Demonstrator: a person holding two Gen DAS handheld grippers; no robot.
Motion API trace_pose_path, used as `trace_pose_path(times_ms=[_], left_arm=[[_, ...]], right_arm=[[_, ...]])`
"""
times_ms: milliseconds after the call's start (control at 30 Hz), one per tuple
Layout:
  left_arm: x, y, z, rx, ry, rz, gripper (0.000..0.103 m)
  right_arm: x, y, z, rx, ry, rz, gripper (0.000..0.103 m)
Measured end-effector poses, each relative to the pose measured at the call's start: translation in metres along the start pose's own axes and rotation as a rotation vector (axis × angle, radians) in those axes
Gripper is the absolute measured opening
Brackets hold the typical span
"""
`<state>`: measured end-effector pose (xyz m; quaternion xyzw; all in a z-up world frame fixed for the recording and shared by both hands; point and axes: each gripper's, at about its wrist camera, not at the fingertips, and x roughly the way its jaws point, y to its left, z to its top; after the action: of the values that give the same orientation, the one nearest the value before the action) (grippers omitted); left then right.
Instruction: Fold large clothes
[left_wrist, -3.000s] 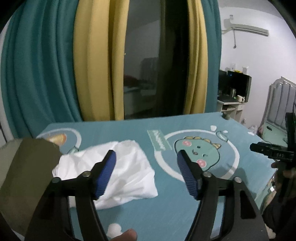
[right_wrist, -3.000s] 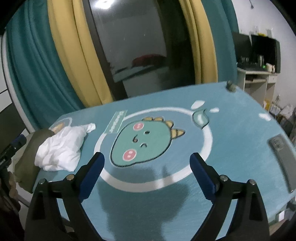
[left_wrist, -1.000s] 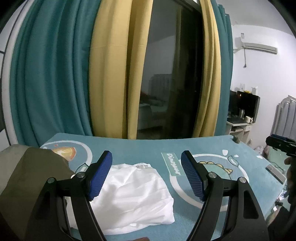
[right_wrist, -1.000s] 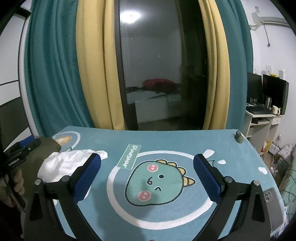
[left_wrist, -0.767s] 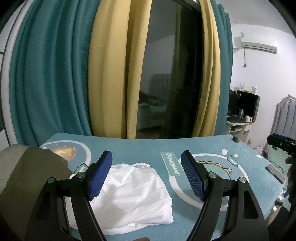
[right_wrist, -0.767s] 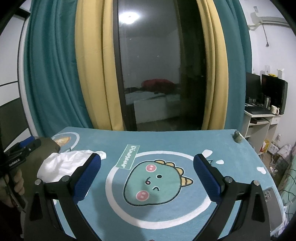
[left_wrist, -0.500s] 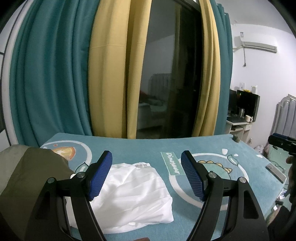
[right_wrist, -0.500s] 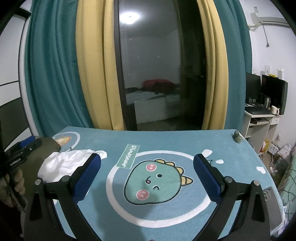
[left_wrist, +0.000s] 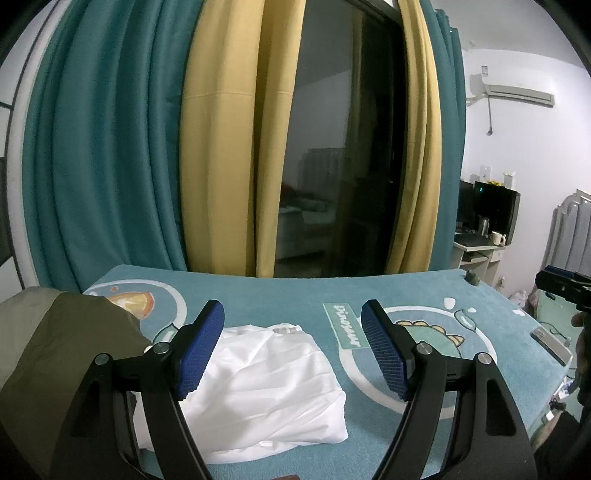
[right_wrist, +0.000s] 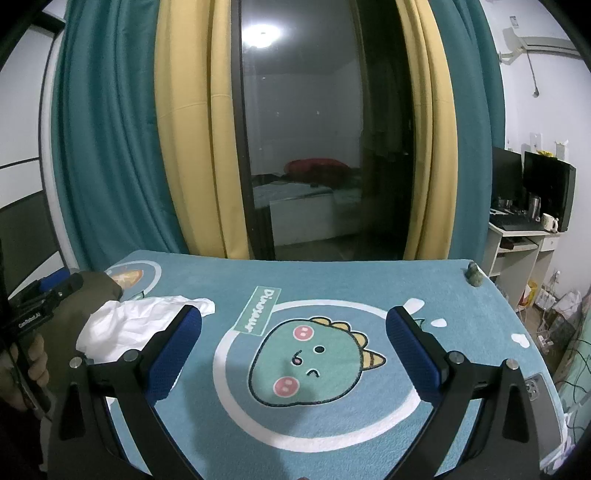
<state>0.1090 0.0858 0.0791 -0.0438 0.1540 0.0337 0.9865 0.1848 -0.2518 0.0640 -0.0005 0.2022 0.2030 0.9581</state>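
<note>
The left tool (left_wrist: 293, 350) is held wide open above the bench (left_wrist: 280, 295), nothing gripped, with the folded white garment (left_wrist: 266, 373) seen low in the frame between its fingers. The right tool (right_wrist: 293, 354) is likewise spread empty, the garment (right_wrist: 129, 328) lying at left beside an olive garment (right_wrist: 96, 291).

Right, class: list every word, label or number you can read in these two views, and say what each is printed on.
"Dinosaur": green label on the teal mat, beside the dinosaur picture; also seen in the left wrist view.
"GenRobot.AI", as best it reads: small white print on the left hand-held gripper, at the right wrist view's left edge.
No numbers or other text is legible.
</note>
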Motion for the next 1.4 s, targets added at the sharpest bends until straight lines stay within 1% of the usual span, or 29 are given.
trace_pose_path(times_ms=[1400], left_arm=[[-0.0002, 0.0004, 0.0003, 0.005, 0.002, -0.003, 0.080]], right_arm=[[-0.0013, -0.0035, -0.0039, 0.003, 0.012, 0.002, 0.099]])
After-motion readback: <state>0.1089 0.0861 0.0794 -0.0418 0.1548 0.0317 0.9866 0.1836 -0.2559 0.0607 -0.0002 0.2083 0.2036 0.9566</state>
